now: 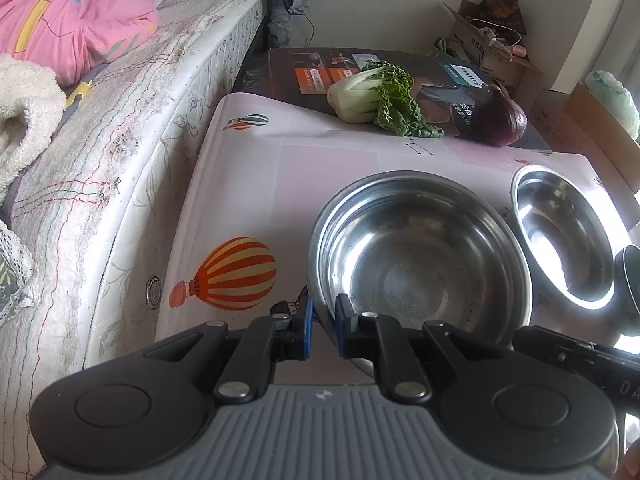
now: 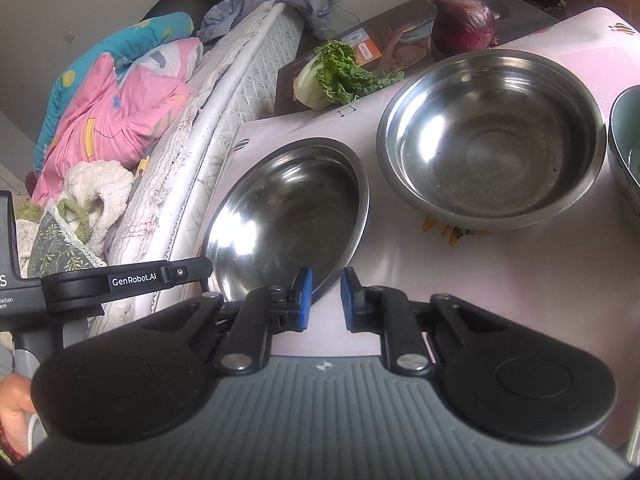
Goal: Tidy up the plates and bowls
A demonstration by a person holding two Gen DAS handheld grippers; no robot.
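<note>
Two steel bowls on the pink table cover, side by side.

Landmark: the shallow steel bowl (image 1: 420, 256), the one on the mattress (image 1: 132, 152) side.

Left gripper (image 1: 322, 326): narrow gap, near rim of the shallow steel bowl standing between the blue pads (image 1: 307, 320). Cannot tell whether already pinched or only straddled; no lift visible, bowl apparently resting on the table cover (image 1: 320, 156).

Right gripper (image 2: 325, 300): half open, holding nothing, just off the shallow steel bowl's near edge, over bare cover.

Deeper steel bowl (image 2: 492, 136): just beside the landmark on the far-from-mattress side, rims close, not nested. A third, darker bowl (image 2: 626, 140) beyond it, only partly in frame.

Bok choy (image 1: 372, 96) and red onion (image 1: 498, 118): behind the landmark, on a printed carton, well apart from both grippers.

Step in hand, probably: taking hold of the shallow bowl by its rim for stacking with its neighbour.

Next move, as a judgement: firm closing on the thin rim, then a level lift. Slippery metal, so risk of tilting or sliding out of the pads. Which bowl goes inside which: unclear from here, sizes distorted by the lens.
</note>
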